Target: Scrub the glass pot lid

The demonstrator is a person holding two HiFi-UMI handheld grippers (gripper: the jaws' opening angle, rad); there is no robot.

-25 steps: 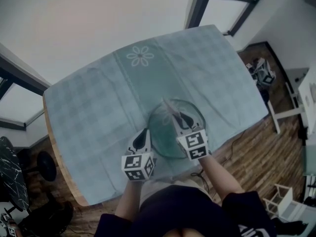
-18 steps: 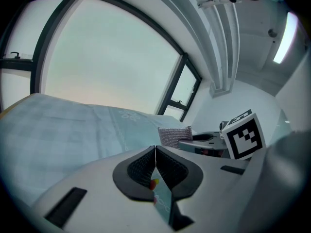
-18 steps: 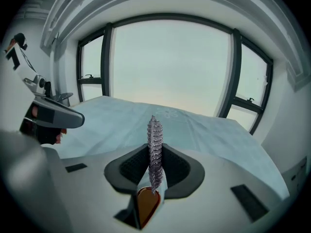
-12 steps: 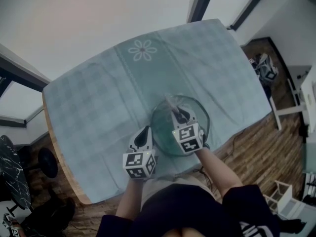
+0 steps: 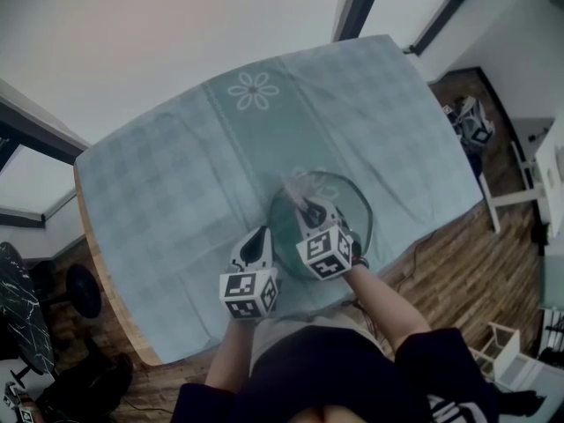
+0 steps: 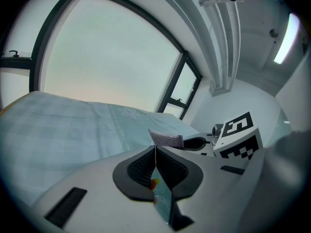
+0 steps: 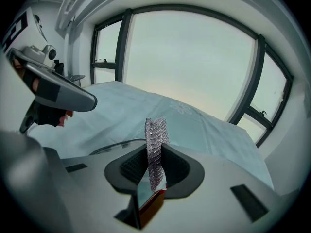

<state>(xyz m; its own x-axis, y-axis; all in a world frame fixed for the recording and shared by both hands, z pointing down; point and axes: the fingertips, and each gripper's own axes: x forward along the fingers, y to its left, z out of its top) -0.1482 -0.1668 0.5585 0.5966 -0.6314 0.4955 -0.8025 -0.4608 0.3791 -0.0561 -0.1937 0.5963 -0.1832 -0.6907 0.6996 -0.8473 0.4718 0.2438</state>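
Listing by count: one table (image 5: 99, 267), its wooden edge showing at 9 o'clock in the head view, covered by one pale green checked tablecloth (image 5: 176, 192) with one white flower print (image 5: 253, 90) at 12 o'clock. One glass pot lid (image 5: 350, 214), round and clear with a dark rim, lies flat on the tablecloth at 6 o'clock of the table's middle, close to the near edge and in front of the person. Two grippers, each carrying one marker cube (image 5: 247, 294). Left gripper (image 5: 262, 235): sits at 9 o'clock of the lid, tip just beside the rim. Its jaws are closed flat, pad against pad; whether the tip touches the rim cannot be told. Right gripper (image 5: 305, 204): reaches over the lid from 6 o'clock, tilted downward, jaws clamped on one scrub cloth (image 5: 294, 187). That cloth is a strip of silver-grey mesh, standing up out of the jaws in the right gripper view. It points toward 11 o'clock of the lid, over the glass near the rim; contact with the glass cannot be judged. One arc of the lid's rim shows at 9 o'clock of the jaws in the right gripper view. Two bare forearms (image 5: 233, 351) run from the grippers back to 6 o'clock. One wooden floor (image 5: 449, 271) lies at 3 to 5 o'clock of the table.
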